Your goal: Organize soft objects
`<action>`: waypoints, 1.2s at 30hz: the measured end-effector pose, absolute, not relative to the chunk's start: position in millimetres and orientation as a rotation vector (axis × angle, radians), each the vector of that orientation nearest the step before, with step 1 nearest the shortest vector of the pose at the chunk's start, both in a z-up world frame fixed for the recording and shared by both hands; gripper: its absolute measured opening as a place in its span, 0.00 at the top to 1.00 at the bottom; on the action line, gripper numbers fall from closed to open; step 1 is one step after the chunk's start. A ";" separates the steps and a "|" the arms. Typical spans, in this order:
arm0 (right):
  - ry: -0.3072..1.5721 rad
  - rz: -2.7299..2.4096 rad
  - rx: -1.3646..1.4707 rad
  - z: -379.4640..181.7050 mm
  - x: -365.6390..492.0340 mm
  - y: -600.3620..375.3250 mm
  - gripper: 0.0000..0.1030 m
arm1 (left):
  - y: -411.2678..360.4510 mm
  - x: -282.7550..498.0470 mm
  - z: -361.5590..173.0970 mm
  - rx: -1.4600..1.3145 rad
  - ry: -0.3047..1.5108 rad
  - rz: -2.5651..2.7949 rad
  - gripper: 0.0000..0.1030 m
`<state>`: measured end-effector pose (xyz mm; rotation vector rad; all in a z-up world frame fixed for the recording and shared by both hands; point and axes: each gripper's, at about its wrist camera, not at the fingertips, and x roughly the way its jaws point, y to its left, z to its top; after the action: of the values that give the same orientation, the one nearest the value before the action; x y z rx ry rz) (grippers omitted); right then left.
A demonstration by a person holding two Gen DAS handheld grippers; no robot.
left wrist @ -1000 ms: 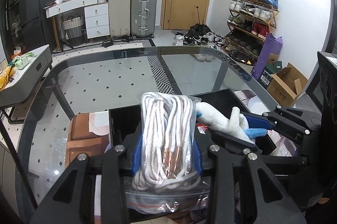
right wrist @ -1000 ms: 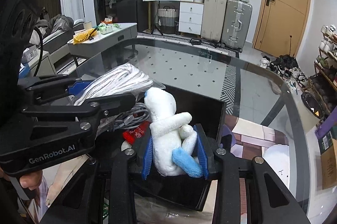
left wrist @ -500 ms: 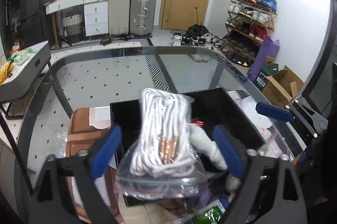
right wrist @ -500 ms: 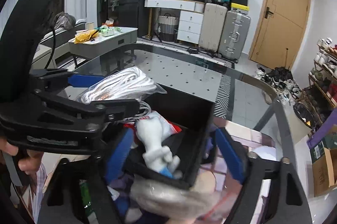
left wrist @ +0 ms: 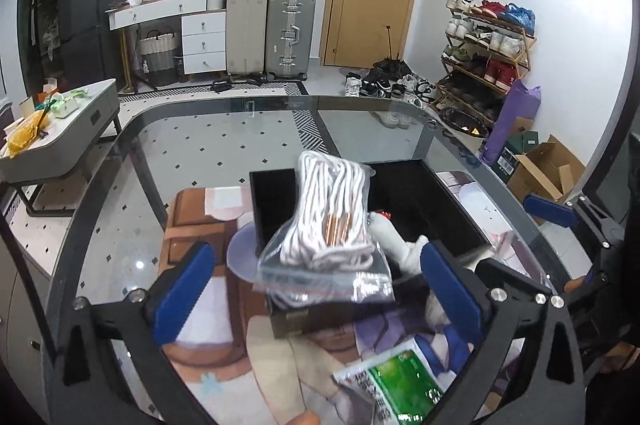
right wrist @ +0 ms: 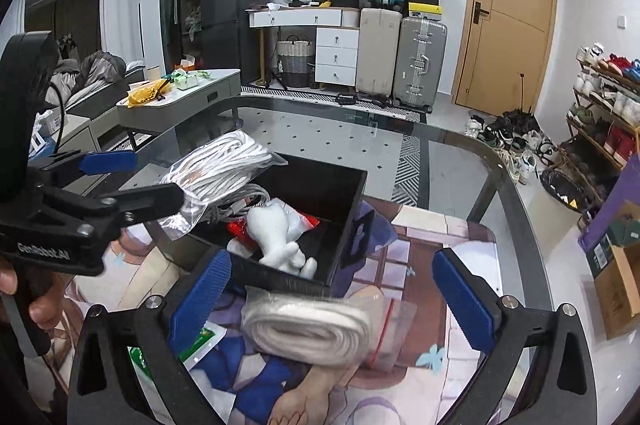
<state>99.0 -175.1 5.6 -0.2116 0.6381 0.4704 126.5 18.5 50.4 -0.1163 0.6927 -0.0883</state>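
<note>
left gripper [left wrist: 320, 289], right gripper [right wrist: 338, 297], jaws spread wide

Black box [right wrist: 336, 209] holding a white plush toy [right wrist: 276, 233] and white rope [left wrist: 332, 213] with copper-coloured tips in a clear bag. Green-and-white packet [left wrist: 400, 385] lying on the pastel illustrated mat [right wrist: 436, 245]. Blue pads [left wrist: 182, 289] on black fingers.

The bagged rope [left wrist: 330, 221] leans on the box [right wrist: 320, 193] beside the plush toy [right wrist: 280, 235], both inside it.

Bagged white rope [left wrist: 332, 221] and plush toy [right wrist: 280, 237] rest in black box [right wrist: 344, 225].
</note>
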 end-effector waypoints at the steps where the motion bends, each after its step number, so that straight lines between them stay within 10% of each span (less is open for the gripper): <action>1: 0.639 0.470 -0.207 4.6 95.4 -177.1 0.01 | 18.7 121.4 50.1 -0.117 0.692 -0.087 0.00; 36: 0.782 0.457 -0.183 -40.3 61.7 -194.5 0.01 | -18.3 72.6 -3.3 -0.092 0.868 -0.215 0.00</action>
<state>61.7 -194.5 -40.3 -0.1835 0.7818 0.4565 72.6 -18.3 -3.3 -0.0918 0.8677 -0.2146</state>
